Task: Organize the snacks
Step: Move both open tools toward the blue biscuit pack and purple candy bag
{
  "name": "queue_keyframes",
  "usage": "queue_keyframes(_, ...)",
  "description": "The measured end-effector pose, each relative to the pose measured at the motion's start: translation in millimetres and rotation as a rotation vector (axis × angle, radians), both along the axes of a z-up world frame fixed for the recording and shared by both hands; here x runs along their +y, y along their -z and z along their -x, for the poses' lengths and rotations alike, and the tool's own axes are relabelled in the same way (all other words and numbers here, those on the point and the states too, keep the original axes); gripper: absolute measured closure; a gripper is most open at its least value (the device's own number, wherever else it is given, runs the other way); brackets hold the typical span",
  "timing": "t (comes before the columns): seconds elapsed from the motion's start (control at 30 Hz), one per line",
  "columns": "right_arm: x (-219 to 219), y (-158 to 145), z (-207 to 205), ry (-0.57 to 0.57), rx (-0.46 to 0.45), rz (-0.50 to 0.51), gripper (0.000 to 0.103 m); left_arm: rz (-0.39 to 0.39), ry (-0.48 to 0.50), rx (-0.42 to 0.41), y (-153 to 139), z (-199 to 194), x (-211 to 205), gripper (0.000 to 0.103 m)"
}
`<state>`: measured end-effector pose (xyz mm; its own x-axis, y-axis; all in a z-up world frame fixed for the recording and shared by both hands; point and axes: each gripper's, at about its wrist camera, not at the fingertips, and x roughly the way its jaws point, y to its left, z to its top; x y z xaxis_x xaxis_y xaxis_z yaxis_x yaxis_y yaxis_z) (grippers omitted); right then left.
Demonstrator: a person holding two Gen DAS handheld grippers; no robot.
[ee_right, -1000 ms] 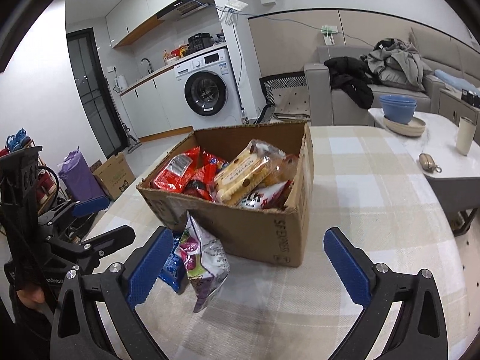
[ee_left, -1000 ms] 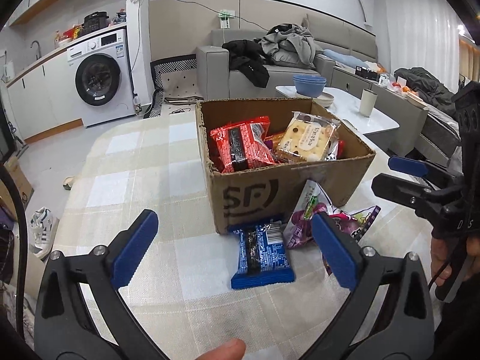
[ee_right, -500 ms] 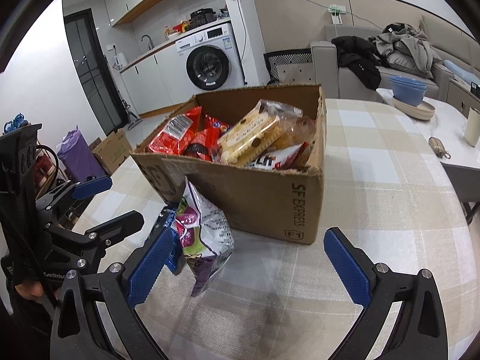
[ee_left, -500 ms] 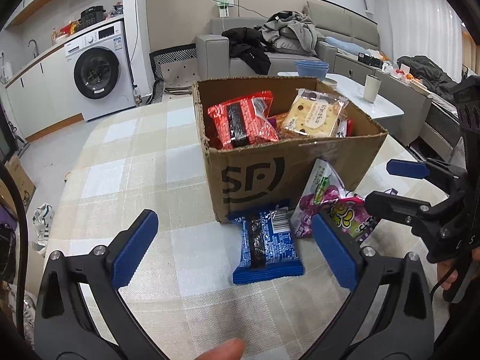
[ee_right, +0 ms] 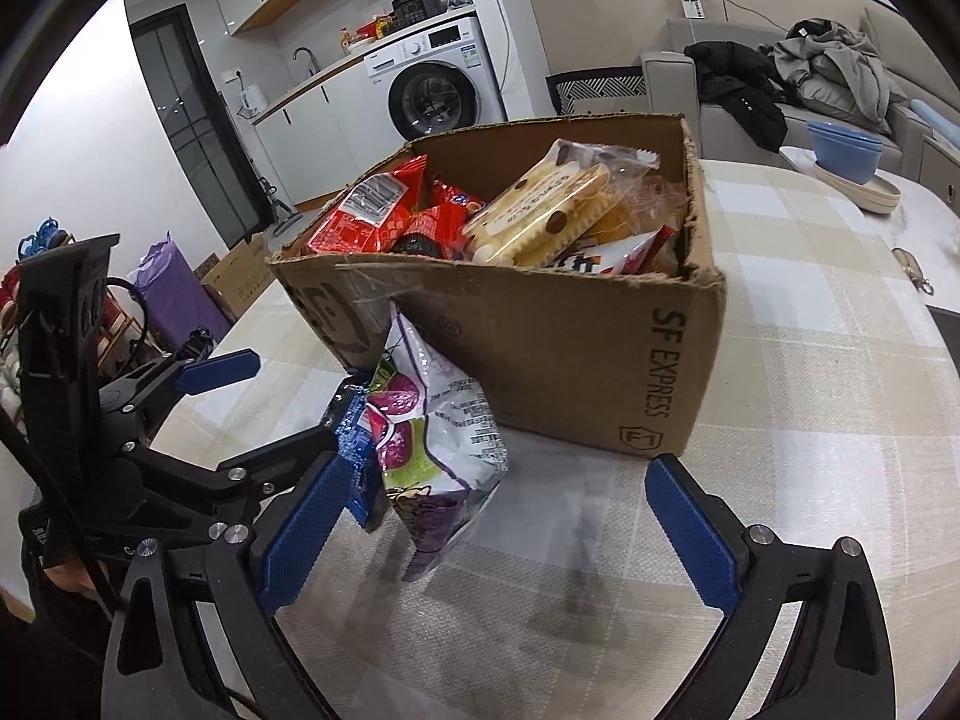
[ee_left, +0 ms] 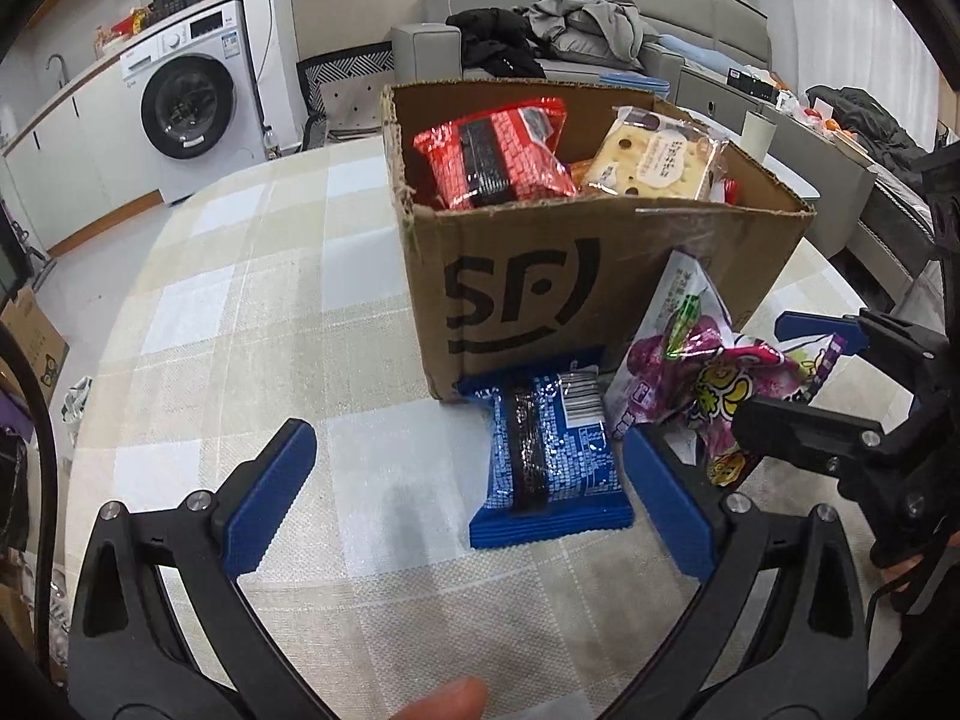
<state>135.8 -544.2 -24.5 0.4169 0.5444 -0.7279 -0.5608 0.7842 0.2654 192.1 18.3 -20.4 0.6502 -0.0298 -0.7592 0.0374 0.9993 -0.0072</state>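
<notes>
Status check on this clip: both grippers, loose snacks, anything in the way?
Left gripper open over blue packet. Right gripper open, jaws just narrowing, nothing pinched. Purple bag leans on cardboard box. Path unobstructed.

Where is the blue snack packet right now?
In the left wrist view the blue snack packet lies flat on the checked tablecloth, against the cardboard box, beside the purple snack bag.

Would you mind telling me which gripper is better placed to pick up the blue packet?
Probably the left gripper: it is open with the blue packet lying flat between its fingers. The right gripper frames the purple bag.
</notes>
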Motion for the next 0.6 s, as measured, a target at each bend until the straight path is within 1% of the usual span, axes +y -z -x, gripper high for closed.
queue_keyframes(0.13,4.7,3.8,0.3,-0.023,0.014,-0.01,0.021,0.019,0.004,0.021,7.4,-5.8,2.8,0.001)
queue_keyframes(0.17,6.0,5.0,0.4,-0.025,0.015,-0.011,0.022,0.021,0.004,0.025,9.2,-7.2,3.7,0.001)
queue_keyframes(0.23,9.2,7.5,1.1,-0.034,0.015,-0.015,0.028,0.021,0.004,0.034,12.9,-11.1,3.6,0.001)
queue_keyframes(0.27,10.7,8.2,1.4,-0.038,0.014,-0.017,0.029,0.021,0.004,0.036,14.1,-11.8,3.9,0.001)
queue_keyframes(0.37,15.4,9.1,3.6,-0.05,0.003,-0.023,0.038,0.019,0.006,0.039,16.7,-15.9,4.0,0.001)
queue_keyframes(0.43,17.7,8.9,4.7,-0.054,-0.012,-0.027,0.048,0.016,0.003,0.04,18.4,-17.0,5.8,0.001)
queue_keyframes(0.47,18.1,8.5,4.8,-0.054,-0.014,-0.026,0.051,0.017,0.003,0.041,20.0,-14.8,4.8,0.001)
queue_keyframes(0.53,19.4,8.6,6.4,-0.057,-0.023,-0.025,0.064,0.02,0.004,0.043,22.5,-16.4,5.8,0.001)
queue_keyframes(0.6,19.1,7.3,5.8,-0.053,-0.036,-0.021,0.07,0.018,0.003,0.043,23.7,-16.4,5.9,0.001)
